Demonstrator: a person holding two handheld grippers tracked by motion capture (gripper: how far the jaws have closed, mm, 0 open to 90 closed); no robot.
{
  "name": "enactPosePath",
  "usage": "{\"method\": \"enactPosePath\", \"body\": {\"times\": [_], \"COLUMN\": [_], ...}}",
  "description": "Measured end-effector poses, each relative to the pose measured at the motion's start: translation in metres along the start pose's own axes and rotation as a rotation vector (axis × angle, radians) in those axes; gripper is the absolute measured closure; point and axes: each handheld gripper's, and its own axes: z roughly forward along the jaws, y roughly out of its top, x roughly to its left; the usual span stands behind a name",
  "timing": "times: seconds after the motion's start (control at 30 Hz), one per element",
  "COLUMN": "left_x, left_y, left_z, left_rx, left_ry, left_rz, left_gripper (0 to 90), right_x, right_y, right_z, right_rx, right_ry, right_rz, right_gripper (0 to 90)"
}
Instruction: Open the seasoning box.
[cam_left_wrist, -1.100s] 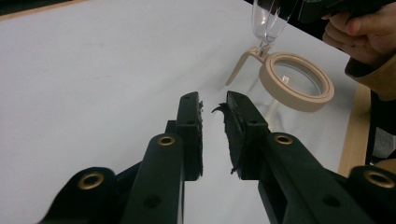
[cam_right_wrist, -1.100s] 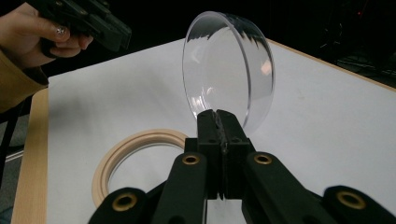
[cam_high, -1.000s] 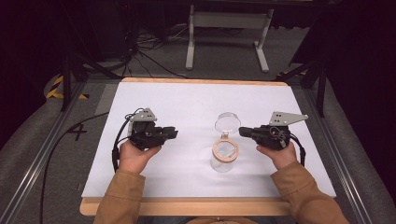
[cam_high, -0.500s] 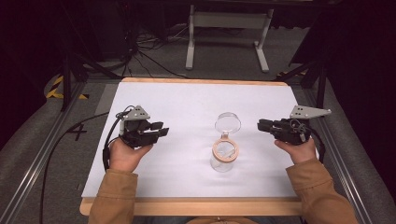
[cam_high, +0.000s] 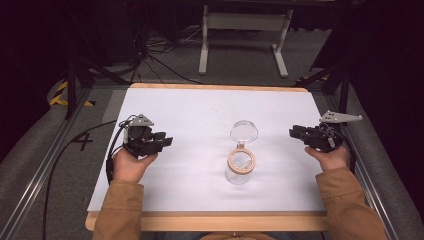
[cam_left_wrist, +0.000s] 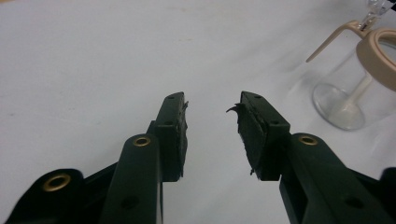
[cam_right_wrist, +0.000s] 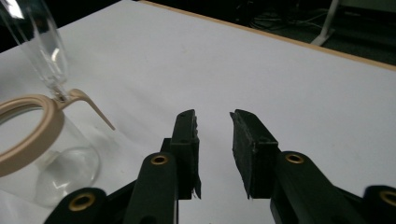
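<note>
A clear glass jar (cam_high: 239, 170) with a tan rim ring and a hinged glass lid (cam_high: 244, 132) swung open stands upright near the middle of the white table top (cam_high: 200, 110). My left gripper (cam_high: 167, 141) lies well left of the jar and points right toward it. Its jaws have just been opening, with nothing between them (cam_left_wrist: 210, 105). My right gripper (cam_high: 292, 132) is off to the jar's right and points left. Its jaws have also just been opening and hold nothing (cam_right_wrist: 212, 119). The jar (cam_left_wrist: 355, 93) appears at the edge of each gripper view (cam_right_wrist: 42, 154).
The table has a wooden edge (cam_high: 210, 221) and metal rails (cam_high: 45, 180) along both sides. Cables (cam_high: 150, 55) and a white stand (cam_high: 245, 30) sit on the floor beyond the far edge.
Both hands have drawn outward from the jar: the right gripper clearly to the right, the left one a little left and nearer the person. Both pairs of jaws stand wider.
</note>
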Motion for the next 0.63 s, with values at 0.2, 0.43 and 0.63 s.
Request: {"method": "enactPosePath", "body": {"times": [0.2,0.43,0.63], "left_x": [0.005,0.008,0.004], "left_y": [-0.003,-0.004,-0.002], "left_z": [0.007,0.014,0.014], "left_rx": [0.018,0.037,0.031], "left_ry": [-0.003,0.000,-0.006], "left_rz": [-0.020,-0.030,-0.036], "left_gripper": [61.6,58.5,54.7], "right_x": [-0.013,-0.027,-0.028], "right_y": [-0.014,-0.030,-0.031], "right_z": [0.011,0.026,0.026], "right_rx": [0.066,0.162,0.138], "right_ry": [-0.057,-0.104,-0.095], "right_rz": [0.045,0.119,0.128], "right_gripper": [65.0,55.4,51.7]}}
